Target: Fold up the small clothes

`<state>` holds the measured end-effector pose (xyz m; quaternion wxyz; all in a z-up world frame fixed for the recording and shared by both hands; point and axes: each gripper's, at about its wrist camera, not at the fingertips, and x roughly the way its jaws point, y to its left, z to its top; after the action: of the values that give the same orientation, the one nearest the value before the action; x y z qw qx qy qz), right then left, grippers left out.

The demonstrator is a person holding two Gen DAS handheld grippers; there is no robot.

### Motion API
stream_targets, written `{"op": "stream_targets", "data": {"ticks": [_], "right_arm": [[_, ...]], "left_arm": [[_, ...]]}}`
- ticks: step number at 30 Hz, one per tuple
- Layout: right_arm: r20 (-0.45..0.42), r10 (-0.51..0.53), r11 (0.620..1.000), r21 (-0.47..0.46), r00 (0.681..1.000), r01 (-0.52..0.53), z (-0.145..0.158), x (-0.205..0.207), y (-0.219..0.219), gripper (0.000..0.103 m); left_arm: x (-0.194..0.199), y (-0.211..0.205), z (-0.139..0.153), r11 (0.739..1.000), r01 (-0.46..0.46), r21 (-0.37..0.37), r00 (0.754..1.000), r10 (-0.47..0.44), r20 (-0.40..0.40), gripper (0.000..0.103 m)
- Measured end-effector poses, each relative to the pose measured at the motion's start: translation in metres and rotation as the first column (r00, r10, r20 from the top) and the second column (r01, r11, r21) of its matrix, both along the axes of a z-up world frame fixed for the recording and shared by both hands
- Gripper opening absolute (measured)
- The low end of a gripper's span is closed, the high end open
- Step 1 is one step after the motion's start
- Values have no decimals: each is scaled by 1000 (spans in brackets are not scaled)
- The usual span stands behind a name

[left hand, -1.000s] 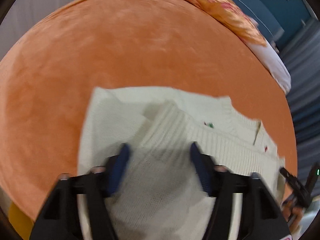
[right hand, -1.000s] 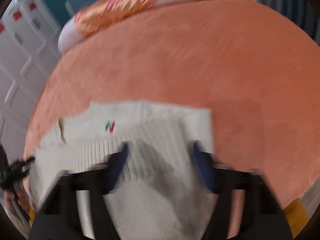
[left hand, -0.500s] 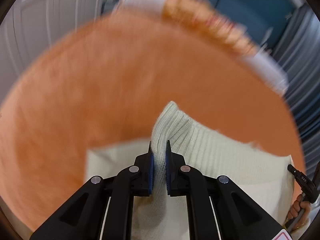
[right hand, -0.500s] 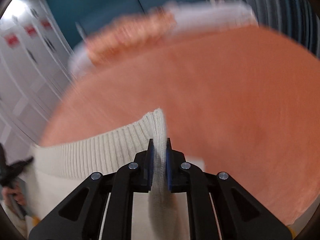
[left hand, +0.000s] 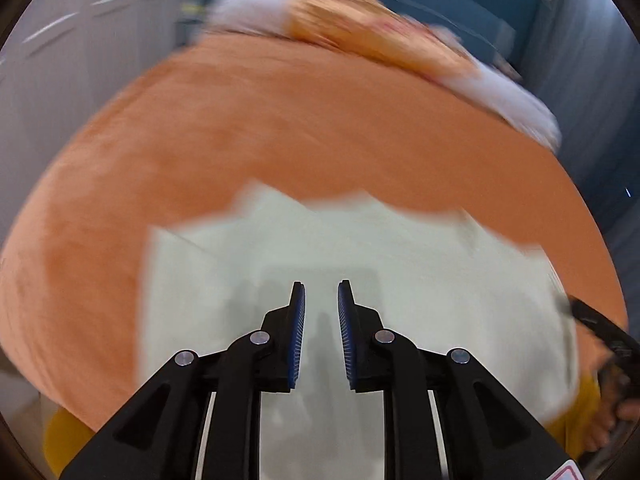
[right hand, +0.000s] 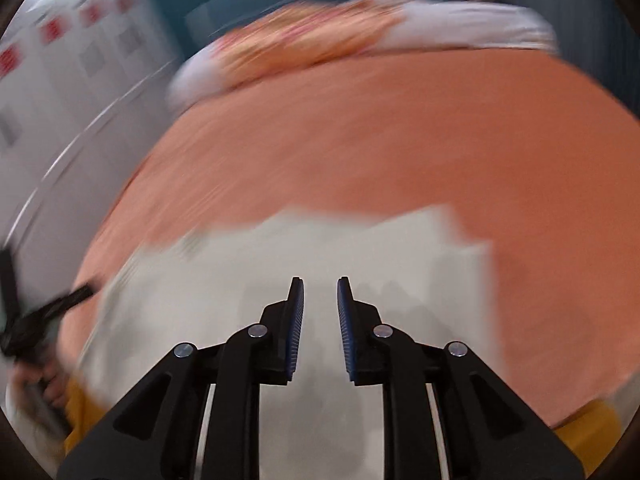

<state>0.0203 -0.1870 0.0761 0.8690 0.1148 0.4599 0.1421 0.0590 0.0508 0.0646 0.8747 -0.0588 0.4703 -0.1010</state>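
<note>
A small cream knit sweater (left hand: pixel 420 264) lies flat on the orange bed cover (left hand: pixel 280 128), blurred by motion. It also shows in the right wrist view (right hand: pixel 224 280). My left gripper (left hand: pixel 321 300) is above the sweater's near part, jaws slightly apart, with nothing between them. My right gripper (right hand: pixel 320 298) is above the same sweater, jaws slightly apart and empty. The right gripper's black tip shows at the right edge of the left wrist view (left hand: pixel 596 324). The left gripper shows at the left edge of the right wrist view (right hand: pixel 44 316).
A white pillow with an orange flower print (left hand: pixel 384 36) lies at the far edge of the bed, also in the right wrist view (right hand: pixel 320 40). White cabinet doors (right hand: pixel 60 80) stand to the left. A yellow strip (left hand: pixel 60 436) shows below the cover's near edge.
Both grippers were shut on the ribbed hem and holding it up half a second ago. Now both have let go, jaws parted, and the sweater lies flat folded over.
</note>
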Motion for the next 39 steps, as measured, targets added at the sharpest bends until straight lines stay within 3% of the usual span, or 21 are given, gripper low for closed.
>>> {"op": "stream_targets", "data": {"ticks": [3, 4, 6, 11, 13, 16, 18, 20, 22, 26, 28, 29, 30, 37, 39], "right_arm": [[-61, 180, 983, 34, 982, -178, -17, -22, 59, 17], [-73, 217, 976, 1, 973, -218, -24, -29, 73, 17], [-82, 223, 971, -70, 971, -229, -34, -41, 76, 13], [-180, -2, 996, -90, 984, -15, -53, -45, -5, 8], [-212, -125, 985, -142, 969, 96, -60, -61, -52, 7], [-268, -249, 967, -120, 931, 225, -67, -76, -93, 2], [-287, -269, 963, -78, 920, 257, -68, -76, -102, 0], [-282, -274, 961, -121, 920, 249, -65, -72, -92, 0], [-211, -244, 961, -182, 947, 207, -50, -73, -65, 5], [-156, -163, 977, -165, 974, 137, -33, -75, -40, 5], [-197, -155, 972, -203, 968, 115, -52, -67, -33, 6], [-261, -161, 969, -226, 952, 102, -73, -61, -33, 6], [-276, -158, 973, -207, 948, 102, -77, -75, -50, 6], [-267, -166, 975, -190, 949, 117, -71, -76, -50, 6], [-237, -177, 979, -143, 955, 145, -59, -82, -64, 17]], "left_arm": [[-28, -51, -22, 990, 140, -9, 987, -140, -80, 17], [-38, -61, -33, 988, 154, 4, 983, -153, -104, 12], [-48, -60, -45, 988, 148, 32, 984, -144, -107, 16], [-57, -26, -40, 994, 82, 66, 991, -74, -107, 10], [-62, -2, -43, 996, 35, 76, 991, -25, -129, 8], [-71, 29, -54, 994, -44, 101, 985, 60, -160, 7], [-78, 51, -60, 995, -95, 32, 977, 100, -189, 7], [-76, 58, -59, 993, -115, -5, 973, 111, -200, 8], [-76, 53, -60, 994, -107, 27, 974, 110, -196, 8], [-75, 41, -60, 991, -91, 95, 978, 107, -178, 8], [-71, 39, -61, 991, -91, 102, 978, 108, -176, 8], [-70, 39, -62, 991, -90, 104, 979, 107, -175, 8], [-70, 39, -62, 991, -89, 104, 979, 106, -175, 8], [-72, 42, -60, 991, -91, 94, 979, 106, -171, 7], [-74, 42, -49, 994, -86, 65, 985, 95, -144, 7]]}}
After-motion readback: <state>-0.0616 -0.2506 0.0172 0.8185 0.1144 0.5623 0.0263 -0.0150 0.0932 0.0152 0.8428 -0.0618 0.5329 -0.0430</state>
